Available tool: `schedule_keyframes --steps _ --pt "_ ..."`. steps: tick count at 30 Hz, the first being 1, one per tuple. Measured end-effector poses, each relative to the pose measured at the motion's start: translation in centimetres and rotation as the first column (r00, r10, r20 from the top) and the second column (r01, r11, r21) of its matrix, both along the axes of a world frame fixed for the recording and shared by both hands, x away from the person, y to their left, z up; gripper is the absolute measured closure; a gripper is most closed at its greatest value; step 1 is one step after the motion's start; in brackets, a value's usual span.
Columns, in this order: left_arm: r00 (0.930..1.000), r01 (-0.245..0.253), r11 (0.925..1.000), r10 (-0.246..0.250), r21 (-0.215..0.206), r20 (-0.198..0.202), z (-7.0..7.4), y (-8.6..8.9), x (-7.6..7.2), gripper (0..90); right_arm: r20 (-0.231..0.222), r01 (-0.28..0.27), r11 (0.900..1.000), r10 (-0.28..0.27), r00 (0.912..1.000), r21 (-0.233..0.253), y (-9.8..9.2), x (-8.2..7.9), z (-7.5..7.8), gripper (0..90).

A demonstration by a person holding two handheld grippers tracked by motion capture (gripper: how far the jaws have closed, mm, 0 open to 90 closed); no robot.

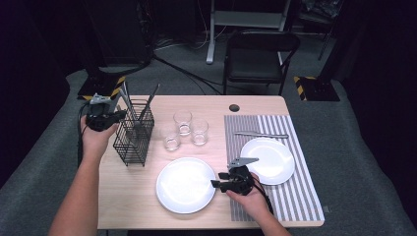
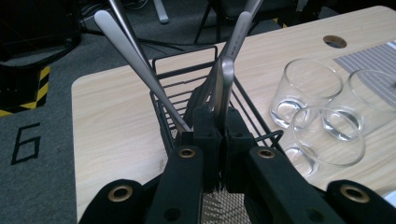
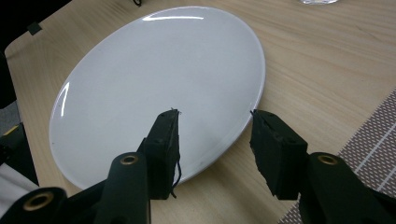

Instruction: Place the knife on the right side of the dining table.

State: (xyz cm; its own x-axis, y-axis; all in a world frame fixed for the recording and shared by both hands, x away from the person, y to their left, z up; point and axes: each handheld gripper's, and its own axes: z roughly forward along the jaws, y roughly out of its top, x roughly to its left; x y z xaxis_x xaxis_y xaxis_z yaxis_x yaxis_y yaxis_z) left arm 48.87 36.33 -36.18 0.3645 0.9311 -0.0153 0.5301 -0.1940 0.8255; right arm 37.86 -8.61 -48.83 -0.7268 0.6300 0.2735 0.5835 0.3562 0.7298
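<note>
We have our left gripper (image 2: 219, 126) at the black wire basket (image 1: 133, 135), its jaws clamped together on the flat metal handle of a piece of cutlery (image 2: 226, 79) that stands in the basket and rises straight ahead of the jaws. Which kind of cutlery it is we cannot tell, as its working end is hidden in the basket. Just left of the jaws a second handle (image 2: 135, 60) leans up and away. To the right of this gripper three empty glasses (image 2: 322, 112) stand close together on the worktop (image 2: 116, 121).

Our right gripper (image 3: 215, 135) sits at the near right edge of the larger white plate (image 3: 154, 74), jaws apart: one jaw is over the plate's surface, the other beyond the rim over bare wood, so the rim lies between them. Whether either jaw touches the plate we cannot tell. To this gripper's right begins the striped mat (image 3: 373, 140), which in the high view carries a smaller plate (image 1: 273, 157) and a knife (image 1: 260, 134).
</note>
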Motion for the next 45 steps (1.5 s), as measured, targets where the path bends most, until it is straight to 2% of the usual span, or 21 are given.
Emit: schedule_keyframes --steps 5,12,20,29,37,45 --pt "0.9998 0.010 0.9999 -0.010 -0.003 0.016 1.0 -0.3 -0.5 86.7 -0.002 0.000 1.000 0.000 1.0000 -0.002 0.1 0.0 0.0 51.9" --pt "0.9991 0.029 0.9993 -0.030 0.023 0.032 2.3 -0.7 -1.0 86.8 -0.001 0.001 1.000 -0.001 1.0000 -0.001 0.1 0.0 0.0 51.9" --pt "0.9983 0.048 0.9987 -0.048 0.018 0.032 3.6 -1.0 -1.6 86.7 0.001 -0.001 1.000 0.001 1.0000 0.002 0.1 -0.1 0.0 51.9" --pt "0.9971 0.068 0.9972 -0.069 0.033 0.032 4.9 -1.1 -2.3 86.7 0.000 0.002 1.000 -0.002 1.0000 0.002 0.1 -0.1 0.0 51.9" --pt "0.9971 0.060 0.9979 -0.061 0.025 0.044 5.8 -0.9 -2.7 86.7 -0.001 0.005 1.000 -0.005 1.0000 0.001 0.1 0.0 0.0 51.9" --pt "0.9975 0.062 0.9980 -0.062 0.015 0.033 6.5 -0.7 -3.1 86.8 -0.005 0.007 1.000 -0.007 1.0000 0.003 0.1 -0.1 0.1 51.9"
